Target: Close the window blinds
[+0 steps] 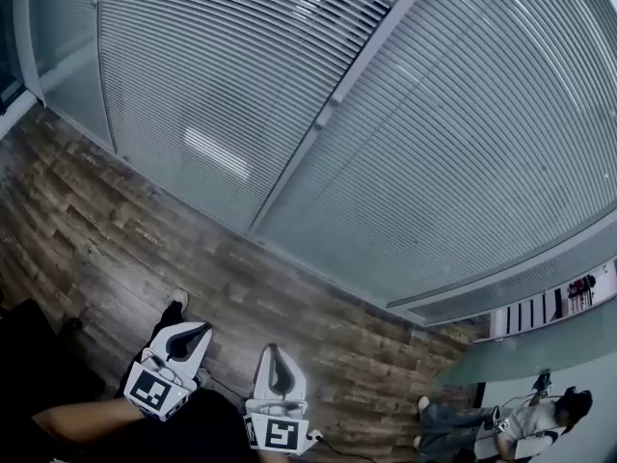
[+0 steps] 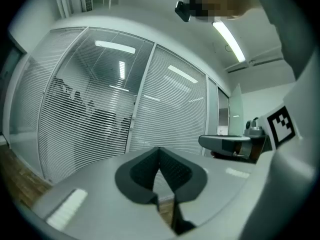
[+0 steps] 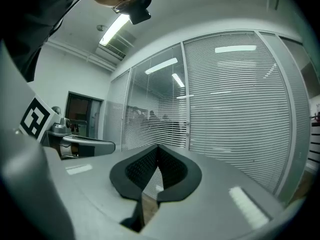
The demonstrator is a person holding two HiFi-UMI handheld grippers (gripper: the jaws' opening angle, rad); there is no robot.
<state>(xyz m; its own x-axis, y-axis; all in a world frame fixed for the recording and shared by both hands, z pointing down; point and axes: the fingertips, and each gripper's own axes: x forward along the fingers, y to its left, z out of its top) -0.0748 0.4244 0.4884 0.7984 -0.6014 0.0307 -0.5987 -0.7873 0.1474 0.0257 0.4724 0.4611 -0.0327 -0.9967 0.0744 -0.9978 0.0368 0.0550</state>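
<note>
Blinds fill the upper and right parts of the head view, well apart from left gripper and right gripper, both low at bottom centre over wood floor. Left jaws are together with nothing between them, and right jaws the same. Count: two wide blind panels, one narrower at far left; two grippers; one other person at lower right.

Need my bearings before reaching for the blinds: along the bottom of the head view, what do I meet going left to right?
left gripper → right gripper → person
</note>
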